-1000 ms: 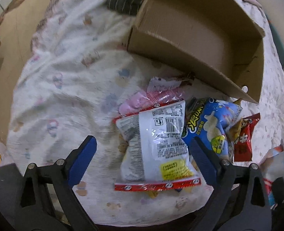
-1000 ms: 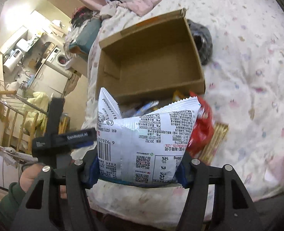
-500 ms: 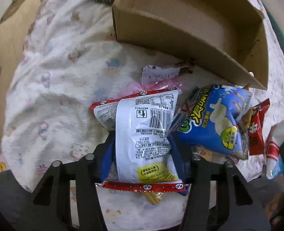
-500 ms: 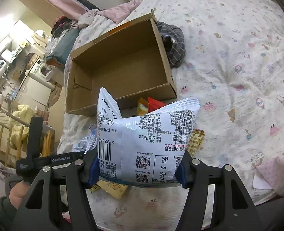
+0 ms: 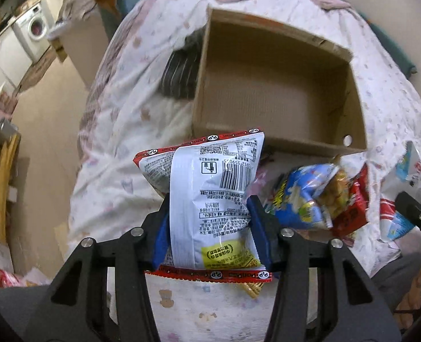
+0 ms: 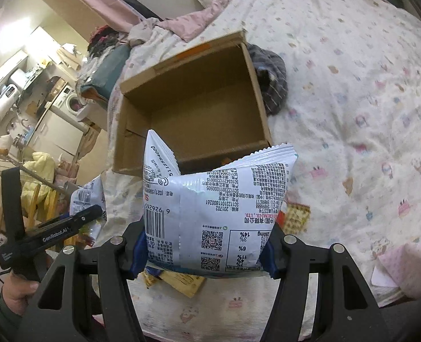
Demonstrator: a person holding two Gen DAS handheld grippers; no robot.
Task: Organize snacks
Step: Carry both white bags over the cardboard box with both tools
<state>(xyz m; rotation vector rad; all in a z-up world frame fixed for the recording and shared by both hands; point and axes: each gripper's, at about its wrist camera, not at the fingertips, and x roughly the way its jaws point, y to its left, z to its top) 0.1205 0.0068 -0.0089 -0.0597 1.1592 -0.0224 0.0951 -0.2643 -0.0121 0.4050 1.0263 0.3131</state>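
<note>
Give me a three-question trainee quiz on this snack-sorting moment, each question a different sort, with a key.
1. True or false: the cardboard box already holds snacks.
2. Multiple choice: the left claw is clamped on A) a red-edged white packet, B) a blue puffed-snack bag, C) nothing.
3. Fill in: the right claw grips a white bag whose printed text reads ____ in its own camera.

Key: 1 false, no snacks show inside it. 2 A. 3 upside down.

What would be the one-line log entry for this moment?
left gripper: shut on red-edged packet | right gripper: shut on white packet | cardboard box: no snacks visible inside
</note>
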